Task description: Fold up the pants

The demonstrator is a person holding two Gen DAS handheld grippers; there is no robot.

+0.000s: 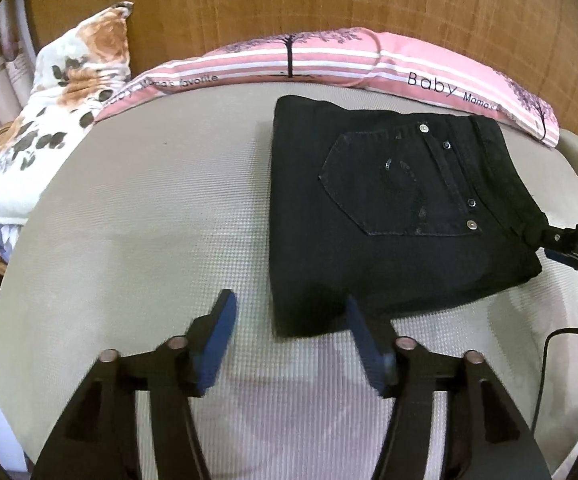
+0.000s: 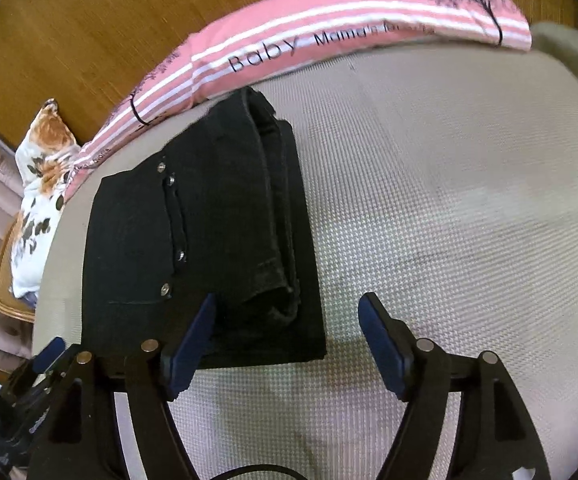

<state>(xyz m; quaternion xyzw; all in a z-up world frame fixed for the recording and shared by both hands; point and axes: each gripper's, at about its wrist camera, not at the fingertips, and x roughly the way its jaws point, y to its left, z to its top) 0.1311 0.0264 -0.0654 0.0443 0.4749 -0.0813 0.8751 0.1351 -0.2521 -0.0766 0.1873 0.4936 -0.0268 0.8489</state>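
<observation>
Left wrist view: folded black pants (image 1: pixel 389 216) at 1 o'clock on the bed (image 1: pixel 149 220); left tool (image 1: pixel 289 320) spread. Right tool (image 2: pixel 289 312) spread, holding nothing.

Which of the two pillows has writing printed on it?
The long pink striped pillow behind the black pants; it reads "Baby". The floral pillow at the left shows only flowers.

Bed: mattress (image 1: pixel 129 208) under a pale beige waffle-textured cover. Headboard (image 1: pixel 289 0): warm brown wood panel, grain visible. Along its base, a long pink striped pillow (image 1: pixel 329 60) printed with trees and "Baby". Floral pillow (image 1: pixel 49 120), white with orange blooms, at the left corner. Lighting: soft, even
</observation>
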